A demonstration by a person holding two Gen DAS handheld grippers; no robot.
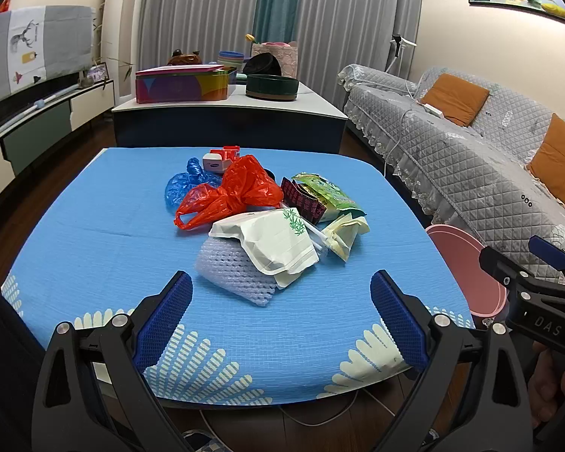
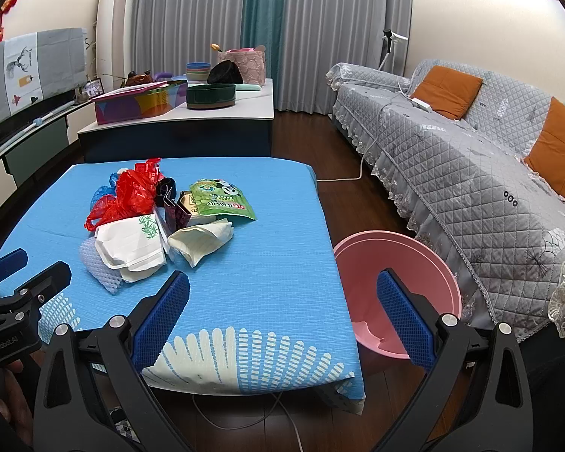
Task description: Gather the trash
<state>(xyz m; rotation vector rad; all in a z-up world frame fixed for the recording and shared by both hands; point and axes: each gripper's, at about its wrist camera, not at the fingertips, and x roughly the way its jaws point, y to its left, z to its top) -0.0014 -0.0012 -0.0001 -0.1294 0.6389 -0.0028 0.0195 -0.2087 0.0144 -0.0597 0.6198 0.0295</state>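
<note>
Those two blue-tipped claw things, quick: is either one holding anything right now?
Left gripper: open, holding nothing, short of the trash pile.
Right gripper: open, holding nothing, by the table's edge near the pink bin.

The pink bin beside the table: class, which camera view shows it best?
The right wrist view: the pink bin shows its open mouth and inside. The left wrist view catches only part of it, behind the right claw.

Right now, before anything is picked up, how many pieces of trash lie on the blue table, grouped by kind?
Plastic bags: 2, red bag and blue bag.
Snack and printed wrappers: 2, green pouch and dark wrapper.
Paper pieces: 2, white bag and crumpled paper.
Foam net: 1.
Small carton: 1.
Total: 8 told apart; more may be hidden.
</note>
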